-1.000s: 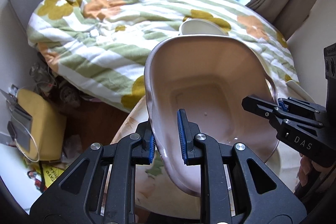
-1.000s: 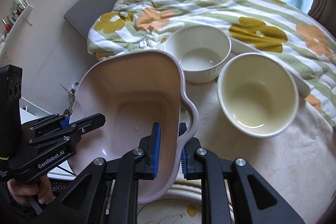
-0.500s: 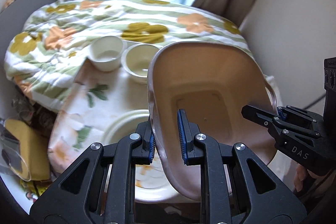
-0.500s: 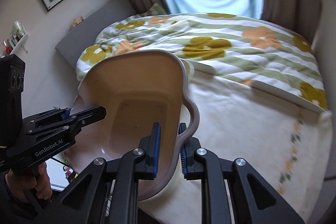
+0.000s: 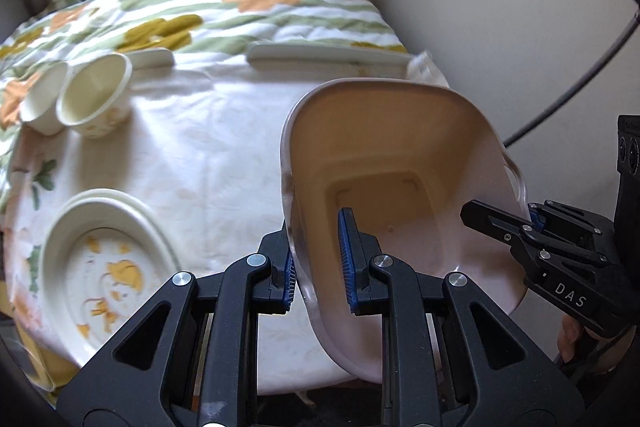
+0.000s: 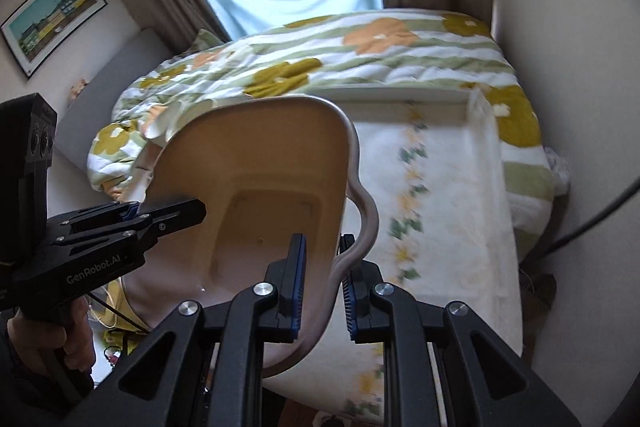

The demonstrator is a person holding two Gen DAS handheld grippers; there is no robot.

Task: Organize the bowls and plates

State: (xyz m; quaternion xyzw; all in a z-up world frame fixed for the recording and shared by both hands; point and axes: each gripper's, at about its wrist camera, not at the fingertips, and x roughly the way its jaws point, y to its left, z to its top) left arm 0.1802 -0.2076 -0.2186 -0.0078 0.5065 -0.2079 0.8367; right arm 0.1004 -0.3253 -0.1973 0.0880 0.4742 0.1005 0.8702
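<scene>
The left hand-held gripper [image 5: 318, 263] pinched the left rim of a pink basin [image 5: 404, 187], and the right hand-held gripper [image 6: 322, 287] pinched its opposite rim, the basin tilted and held between them above the counter [image 5: 224, 155]. Ahead-left of the left one sat two bowls [image 5: 96, 99] and a plate [image 5: 104, 267].

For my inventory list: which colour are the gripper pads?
Blue: ribbed blue pads clamp the pink basin, clearest in the left wrist view.

Bare cloth on the surface [image 5: 224, 163] lies open mid-right; two bowls [image 5: 96, 99] block far left, stacked plates [image 5: 108, 267] near left.
</scene>
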